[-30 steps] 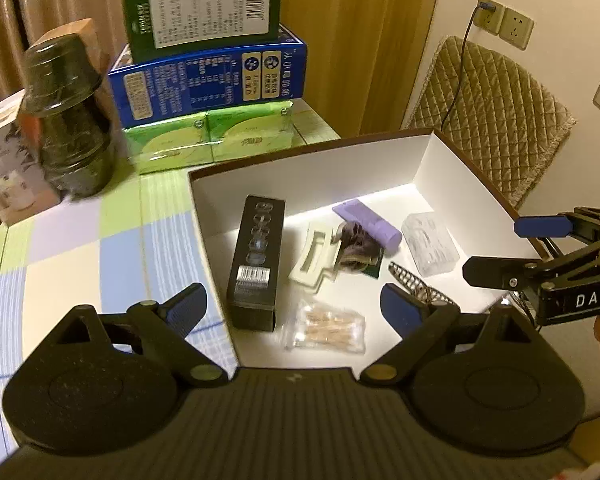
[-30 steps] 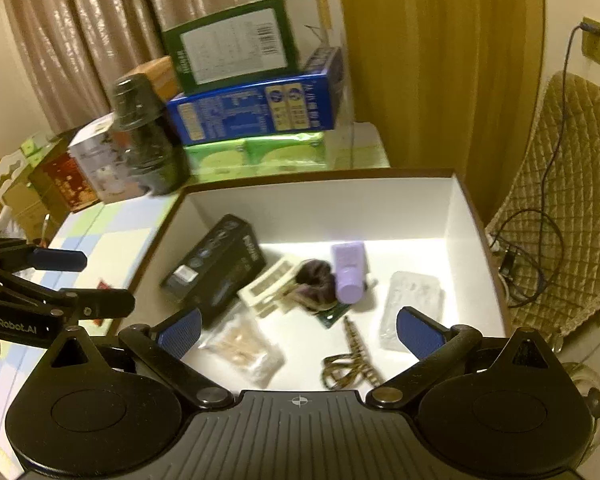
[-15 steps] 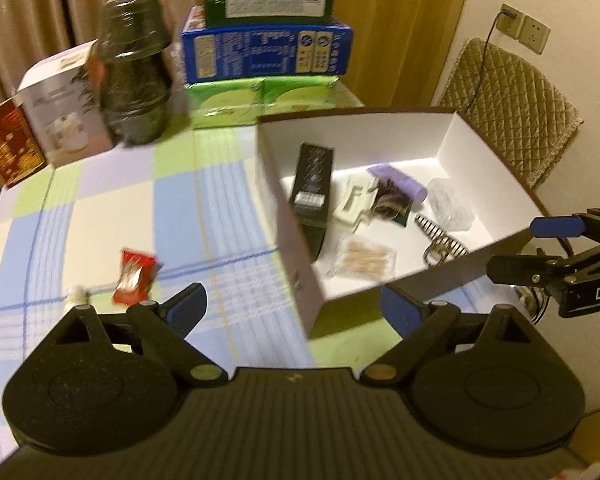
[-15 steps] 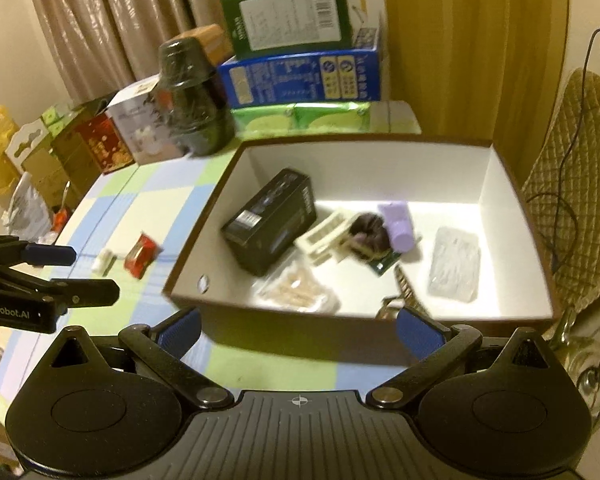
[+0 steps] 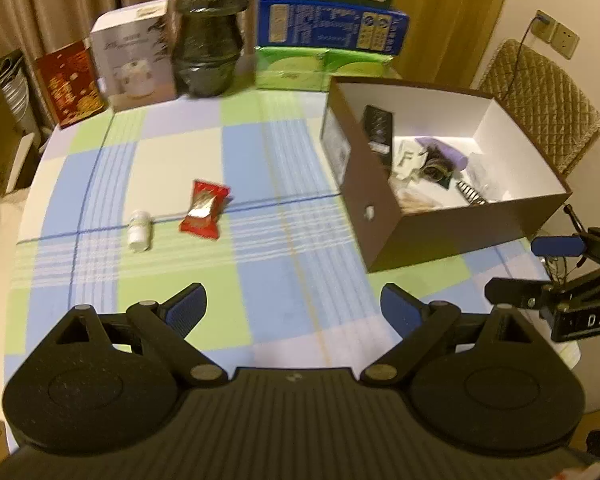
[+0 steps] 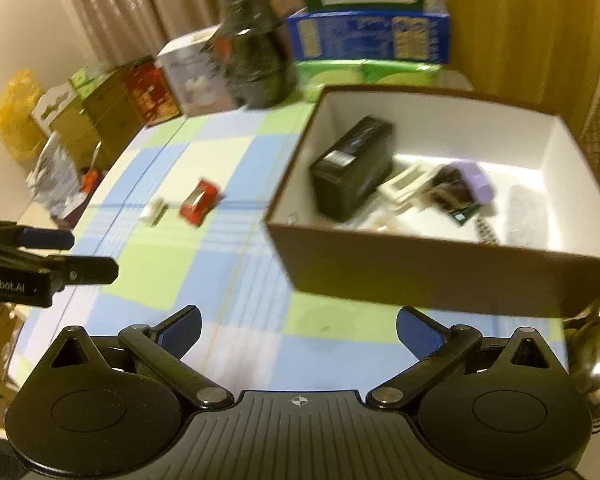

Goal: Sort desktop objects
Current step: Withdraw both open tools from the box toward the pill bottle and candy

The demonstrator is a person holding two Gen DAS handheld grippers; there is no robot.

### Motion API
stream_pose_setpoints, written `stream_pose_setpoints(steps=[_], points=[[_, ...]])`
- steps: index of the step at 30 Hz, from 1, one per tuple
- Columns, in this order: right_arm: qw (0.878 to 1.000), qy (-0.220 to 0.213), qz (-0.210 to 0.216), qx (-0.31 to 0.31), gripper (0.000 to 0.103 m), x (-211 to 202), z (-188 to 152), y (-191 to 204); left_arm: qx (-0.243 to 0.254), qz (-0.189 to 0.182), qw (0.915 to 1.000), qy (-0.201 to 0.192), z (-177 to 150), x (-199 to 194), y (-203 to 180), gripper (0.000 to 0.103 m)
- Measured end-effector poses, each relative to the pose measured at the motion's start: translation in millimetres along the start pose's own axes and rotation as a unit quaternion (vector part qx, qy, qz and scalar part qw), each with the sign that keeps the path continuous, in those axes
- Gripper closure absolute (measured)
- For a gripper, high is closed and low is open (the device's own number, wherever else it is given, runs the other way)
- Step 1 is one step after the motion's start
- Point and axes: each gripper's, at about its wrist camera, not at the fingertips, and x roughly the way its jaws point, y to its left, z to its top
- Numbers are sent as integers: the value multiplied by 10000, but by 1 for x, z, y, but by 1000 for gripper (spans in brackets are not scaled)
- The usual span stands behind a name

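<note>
Left wrist view: left gripper (image 5: 293,306) hovers level above the checkered counter (image 5: 260,280), fingers apart, empty; right gripper (image 6: 298,330) likewise, spread beside the brown box (image 6: 440,272).

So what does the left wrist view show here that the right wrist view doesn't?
Only the left wrist view shows the wall sockets, the quilted chair back and the right gripper at its edge. Only the right wrist view shows the yellow bag, the shiny metal object at far right and the left gripper. Both show the red packet and small white bottle lying on the checked tablecloth, and the open brown box holding sorted items.
</note>
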Motion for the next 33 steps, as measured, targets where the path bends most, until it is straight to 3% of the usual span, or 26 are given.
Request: stream_pose_setpoints(steps=[17,33], points=[[9976,410,329,-459,2,52,2,83,-565,276,9979,164,-35,-12,83,11],[9960,534,356,-624,2,100,15,132,-675,442,9964,270,-39,-2,142,11]])
